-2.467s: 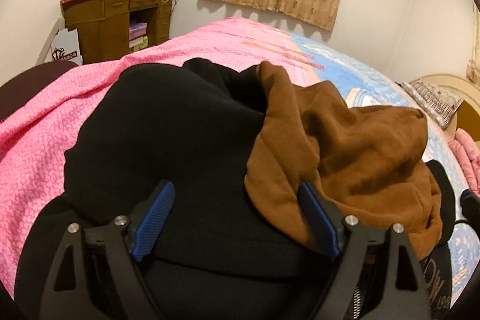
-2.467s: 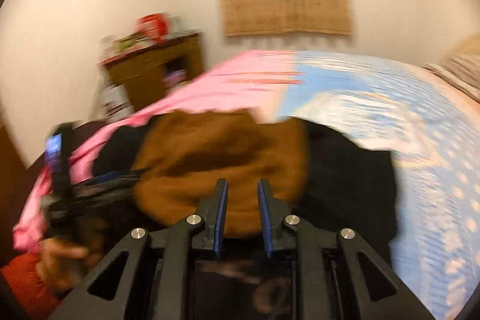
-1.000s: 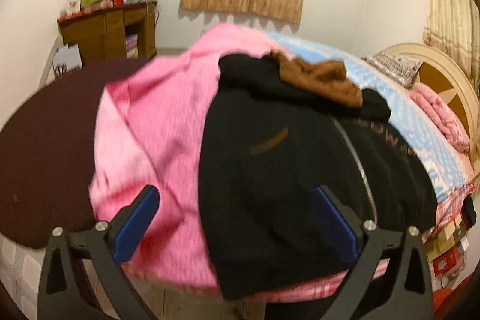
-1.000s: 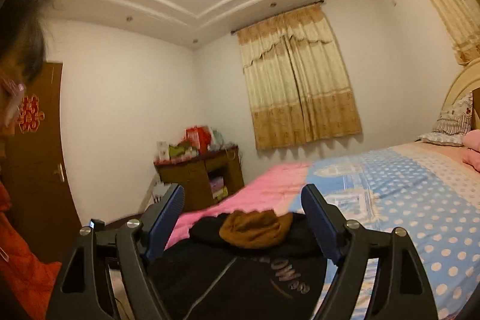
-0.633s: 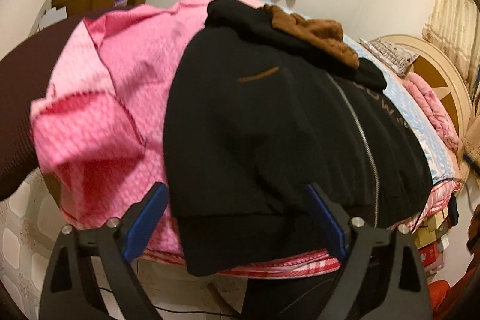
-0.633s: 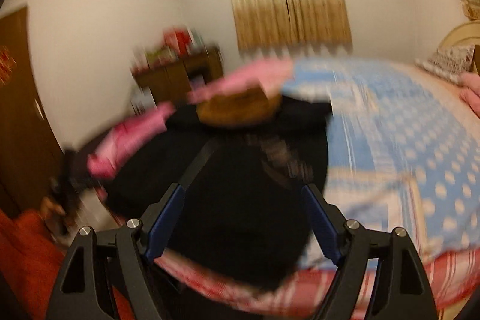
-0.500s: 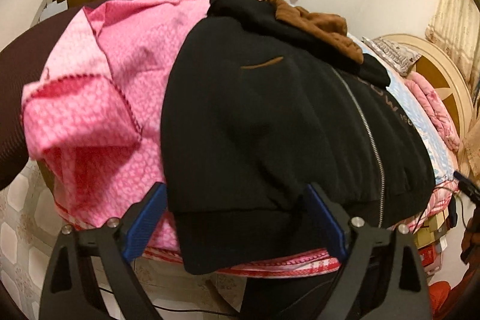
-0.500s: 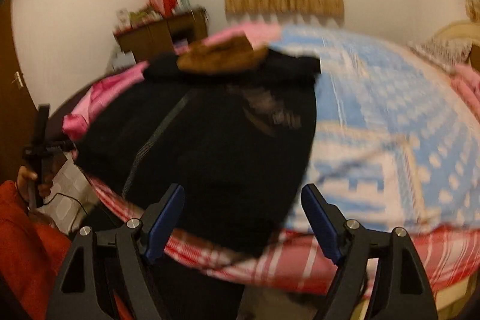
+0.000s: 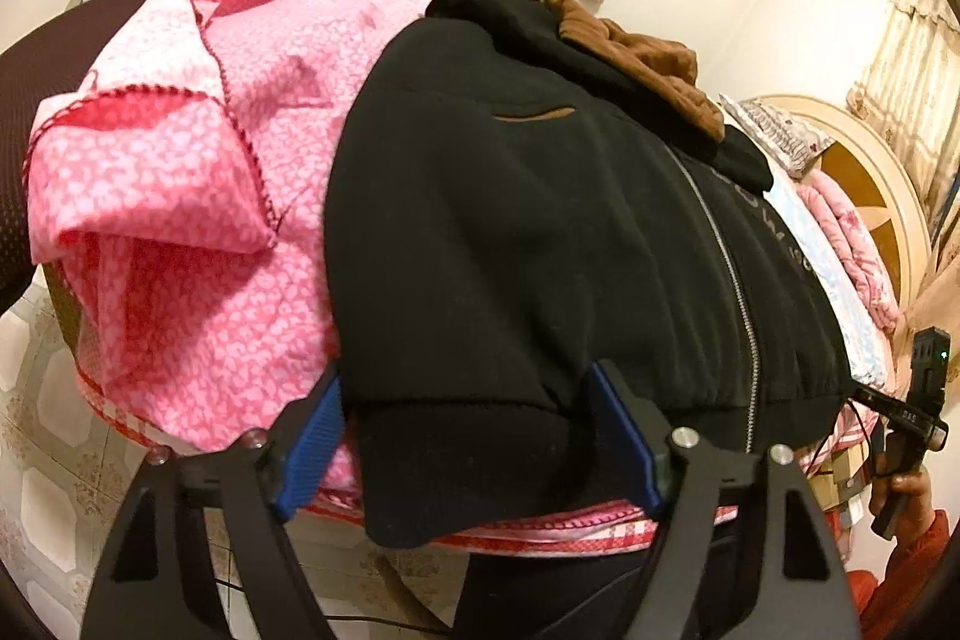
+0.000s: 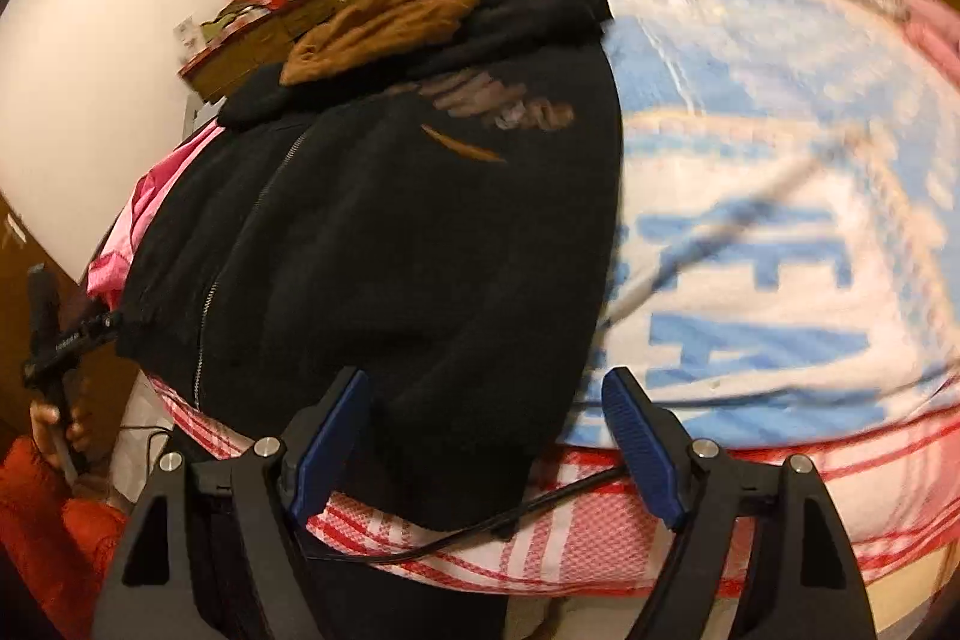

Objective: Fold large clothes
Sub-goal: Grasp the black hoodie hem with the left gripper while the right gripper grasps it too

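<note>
now my left gripper (image 9: 468, 445) sits spread wide at the near hem of the black jacket (image 9: 540, 232), pinching nothing. my right gripper (image 10: 480, 445) gapes too, at the hem's other corner, holding nothing. jacket lies zipped on the bed (image 10: 780, 232), brown hood (image 9: 648, 58) far end, pink blanket (image 9: 198, 172) beside it.

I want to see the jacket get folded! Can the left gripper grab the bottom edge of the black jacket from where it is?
Probably yes. The left gripper is open, and the black jacket hem hangs over the bed edge right between its fingers. Nothing shows in the way; closing should catch it.
</note>
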A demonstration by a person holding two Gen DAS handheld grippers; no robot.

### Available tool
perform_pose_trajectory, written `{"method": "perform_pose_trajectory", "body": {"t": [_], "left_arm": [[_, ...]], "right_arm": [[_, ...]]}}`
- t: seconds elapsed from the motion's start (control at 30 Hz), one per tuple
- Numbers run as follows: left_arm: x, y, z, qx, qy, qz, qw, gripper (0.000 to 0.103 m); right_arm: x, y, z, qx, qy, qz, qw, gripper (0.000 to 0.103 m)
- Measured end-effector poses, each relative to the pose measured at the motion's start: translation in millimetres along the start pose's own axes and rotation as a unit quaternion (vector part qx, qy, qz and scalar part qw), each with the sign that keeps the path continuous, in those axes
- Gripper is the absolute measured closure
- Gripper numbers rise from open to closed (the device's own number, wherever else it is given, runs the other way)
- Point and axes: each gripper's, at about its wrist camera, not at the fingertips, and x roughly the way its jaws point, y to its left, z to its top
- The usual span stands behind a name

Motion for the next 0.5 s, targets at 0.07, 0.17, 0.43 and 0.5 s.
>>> {"method": "perform_pose_trajectory", "body": {"t": [0.07,0.17,0.43,0.5], "left_arm": [[2.0,-0.2,-2.1,-0.002,0.004,-0.001,1.0,0.023],[2.8,-0.6,-3.6,-0.004,0.003,-0.001,1.0,0.022],[-5.7,-5.3,0.4,0.013,-0.001,-0.013,0.9998,0.062],[-12.0,-6.7,7.9,0.005,-0.007,-0.026,0.9996,0.074]], "right_arm": [[-0.7,7.6,-3.7,-0.016,-0.002,0.0,1.0,0.031],[2.0,11.0,-4.2,-0.029,0.009,-0.004,1.0,0.04],[-0.4,-4.1,0.8,0.0,0.031,0.035,0.999,0.07],[-7.9,-9.3,4.2,0.021,0.028,0.064,0.997,0.074]]}}
